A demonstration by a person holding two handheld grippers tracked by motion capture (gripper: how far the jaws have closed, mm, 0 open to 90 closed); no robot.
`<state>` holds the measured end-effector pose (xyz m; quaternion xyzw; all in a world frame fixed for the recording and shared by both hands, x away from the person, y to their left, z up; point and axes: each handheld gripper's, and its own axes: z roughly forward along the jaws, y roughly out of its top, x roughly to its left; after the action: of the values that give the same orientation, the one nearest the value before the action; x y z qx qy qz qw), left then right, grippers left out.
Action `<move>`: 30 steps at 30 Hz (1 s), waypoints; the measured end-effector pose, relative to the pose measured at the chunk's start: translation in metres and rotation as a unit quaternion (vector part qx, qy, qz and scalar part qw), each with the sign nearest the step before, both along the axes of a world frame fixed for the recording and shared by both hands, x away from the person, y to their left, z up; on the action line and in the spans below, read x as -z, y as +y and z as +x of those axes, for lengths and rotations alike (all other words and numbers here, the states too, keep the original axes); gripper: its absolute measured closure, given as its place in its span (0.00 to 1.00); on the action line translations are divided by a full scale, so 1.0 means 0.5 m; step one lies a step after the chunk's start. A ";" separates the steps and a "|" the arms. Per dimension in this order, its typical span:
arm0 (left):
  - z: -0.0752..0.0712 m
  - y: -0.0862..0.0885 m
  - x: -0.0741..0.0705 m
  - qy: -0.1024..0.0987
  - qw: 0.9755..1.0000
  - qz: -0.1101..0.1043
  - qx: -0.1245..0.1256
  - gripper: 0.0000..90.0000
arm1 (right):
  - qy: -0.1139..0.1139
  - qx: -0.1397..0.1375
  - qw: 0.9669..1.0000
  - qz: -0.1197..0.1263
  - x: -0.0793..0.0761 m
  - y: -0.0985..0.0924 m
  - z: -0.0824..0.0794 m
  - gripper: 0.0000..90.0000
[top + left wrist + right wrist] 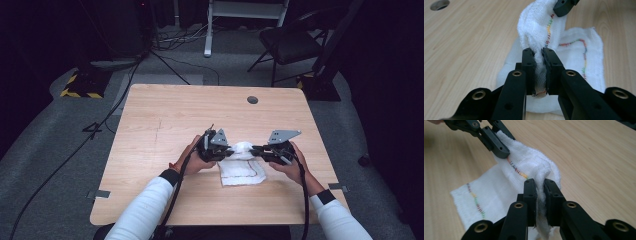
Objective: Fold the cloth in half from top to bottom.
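Observation:
A white gauze cloth (243, 171) with a multicoloured stitched line lies partly on the wooden table (165, 115), its far edge lifted into a bunched fold. My left gripper (231, 149) is shut on that fold from the left. In the left gripper view the jaws (538, 53) pinch the cloth (574, 57) tightly. My right gripper (255, 149) is shut on the same raised edge from the right. In the right gripper view its jaws (539, 182) clamp the cloth (486, 192), with the left gripper (496, 143) biting the fabric just beyond. The two grippers' tips are close together.
A round cable hole (252, 99) sits near the table's far edge. A black chair (290, 42) and a white frame leg (208, 30) stand on the grey floor beyond, with cables (115, 100) trailing at the left. Bare wood surrounds the cloth.

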<state>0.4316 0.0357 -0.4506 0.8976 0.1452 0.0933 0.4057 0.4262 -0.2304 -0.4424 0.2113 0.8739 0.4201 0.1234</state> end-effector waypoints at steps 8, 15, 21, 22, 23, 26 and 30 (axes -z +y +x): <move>-0.060 -0.008 0.005 -0.002 0.999 0.030 0.024 0.89 | 0.020 -0.034 0.999 -0.019 0.011 -0.008 -0.046 0.87; -0.100 -0.011 0.013 -0.016 0.998 0.052 0.039 0.88 | 0.031 -0.038 0.998 -0.032 0.029 -0.025 -0.080 0.87; -0.132 -0.020 0.023 -0.016 0.995 0.077 0.065 0.87 | 0.036 -0.039 0.998 -0.040 0.043 -0.027 -0.099 0.90; -0.142 -0.019 0.027 -0.017 0.994 0.080 0.068 0.84 | 0.037 -0.042 0.997 -0.045 0.048 -0.028 -0.106 0.90; -0.146 -0.018 0.027 -0.013 0.994 0.081 0.067 0.83 | 0.036 -0.043 0.997 -0.048 0.049 -0.028 -0.109 0.90; -0.160 -0.017 0.028 -0.012 0.995 0.080 0.063 0.82 | 0.036 -0.044 0.997 -0.048 0.051 -0.031 -0.118 0.92; -0.174 -0.024 0.037 -0.003 0.995 0.081 0.062 0.77 | 0.032 -0.042 0.997 -0.054 0.053 -0.033 -0.125 0.92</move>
<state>0.3444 0.0238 -0.4692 0.9344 0.0802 0.0823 0.3373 0.3635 -0.2467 -0.4689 0.1808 0.9068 0.3705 0.0883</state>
